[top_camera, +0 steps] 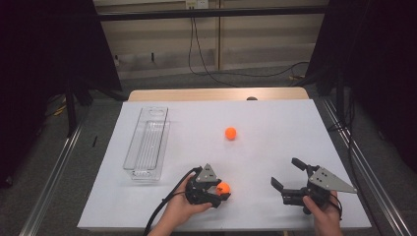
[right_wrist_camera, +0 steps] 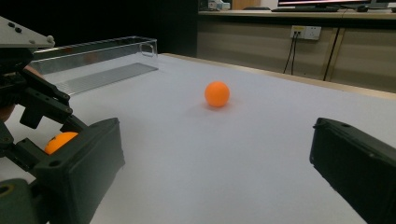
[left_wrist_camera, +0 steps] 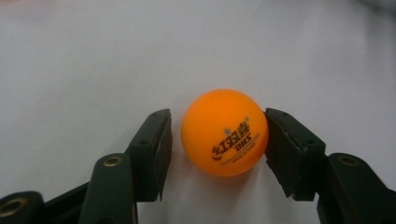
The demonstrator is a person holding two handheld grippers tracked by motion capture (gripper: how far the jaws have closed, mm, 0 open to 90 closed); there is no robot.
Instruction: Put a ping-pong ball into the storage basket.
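Orange ball (left_wrist_camera: 224,132) sat between my left claw (left_wrist_camera: 218,140), one pad touching, not yet pinched | right claw (top_camera: 287,173) spread, idle | step: grasping | next: squeeze, lift toward clear bin (top_camera: 146,142).

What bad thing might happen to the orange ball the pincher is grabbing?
1. The near ball is round and smooth. One pad touches it and a small gap shows at the other, so the left gripper might squirt it out and send it rolling across the white table.
2. It might bump the other ball, which sits loose in the open.
3. The clear tray is narrow, so a drop could miss.
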